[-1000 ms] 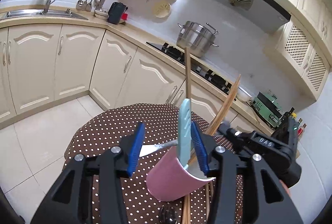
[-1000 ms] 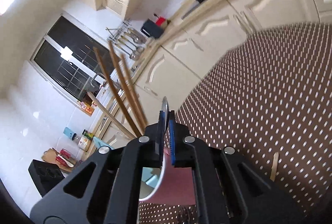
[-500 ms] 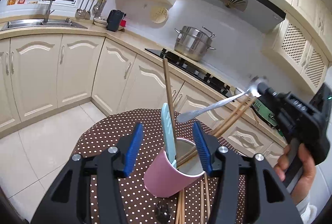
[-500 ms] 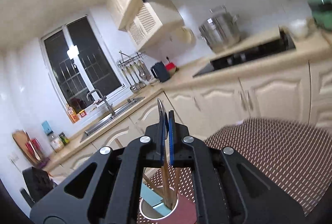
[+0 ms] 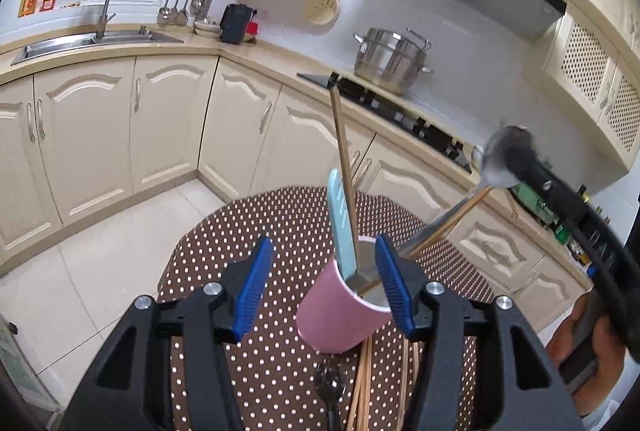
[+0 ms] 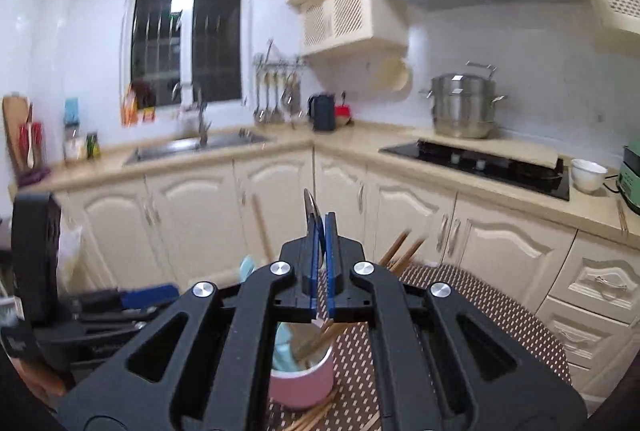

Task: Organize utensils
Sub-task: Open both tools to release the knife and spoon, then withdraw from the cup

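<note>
table: round, brown polka-dot cloth [image 5: 280, 231], lower middle
cup: pink [image 5: 336, 315], standing mid-frame
chopsticks: loose [image 5: 362, 383], bottom edge
spoon: dark [image 5: 330, 383], beside them

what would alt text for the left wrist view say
A pink cup holding chopsticks and a blue utensil sits on a dotted table between the left gripper jaws, which are opening. The right gripper holds a spoon into the cup.
</note>
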The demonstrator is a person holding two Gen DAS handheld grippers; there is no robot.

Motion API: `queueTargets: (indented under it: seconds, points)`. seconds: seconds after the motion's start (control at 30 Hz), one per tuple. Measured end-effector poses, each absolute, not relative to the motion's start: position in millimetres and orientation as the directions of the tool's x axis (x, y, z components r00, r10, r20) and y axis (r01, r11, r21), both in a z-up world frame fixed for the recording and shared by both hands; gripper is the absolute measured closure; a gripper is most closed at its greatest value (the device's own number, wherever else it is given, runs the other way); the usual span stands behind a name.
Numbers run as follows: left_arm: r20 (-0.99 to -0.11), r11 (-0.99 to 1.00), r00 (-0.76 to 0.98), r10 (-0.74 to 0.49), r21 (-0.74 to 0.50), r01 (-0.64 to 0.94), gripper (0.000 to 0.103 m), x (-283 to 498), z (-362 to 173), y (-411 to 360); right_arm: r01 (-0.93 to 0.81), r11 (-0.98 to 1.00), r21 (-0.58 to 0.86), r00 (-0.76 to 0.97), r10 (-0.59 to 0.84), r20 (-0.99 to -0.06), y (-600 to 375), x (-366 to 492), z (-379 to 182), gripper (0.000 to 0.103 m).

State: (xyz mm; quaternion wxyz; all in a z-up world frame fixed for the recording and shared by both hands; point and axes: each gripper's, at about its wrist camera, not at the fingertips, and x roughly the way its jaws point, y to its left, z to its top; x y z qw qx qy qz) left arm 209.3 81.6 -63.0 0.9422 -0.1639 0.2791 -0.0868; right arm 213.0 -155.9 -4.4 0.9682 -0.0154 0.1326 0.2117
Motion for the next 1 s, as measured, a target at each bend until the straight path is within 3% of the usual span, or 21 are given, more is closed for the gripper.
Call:
queueTargets:
  seconds: [0.23,0.43,0.6,0.83,0.87,1.0]
  points:
    - [-0.570,0.947,0.785,-0.240,-0.314,0.062,0.044,206,-70,74,-0.441,0.897,0.035,0.809,0.414,-0.417,-138,218,-38,0.096]
    - [-0.610,0.959,0.758,-0.232,-0.276,0.072,0.043,201,-74,69,-0.421,0.902,0.098,0.798,0.420,-0.432,-149,210,-48,0.092]
    - [-0.666,0.957,0.694,-0.271,-0.261,0.124,0.042,199,-85,54,-0.411,0.899,0.151,0.801,0.435,-0.411,-166,193,-43,0.056]
    - [-0.763,0.959,0.585,-0.275,-0.173,0.226,0.043,196,-111,21,-0.367,0.914,0.174,0.807,0.406,-0.428,-195,176,-45,0.056]
    - [-0.771,0.957,0.574,-0.274,-0.161,0.240,0.045,196,-115,16,-0.350,0.920,0.175,0.806,0.391,-0.444,-201,175,-50,0.055]
    - [-0.805,0.944,0.520,-0.287,-0.148,0.294,0.071,199,-128,-1,-0.292,0.938,0.187,0.777,0.347,-0.526,-218,180,-76,0.052]
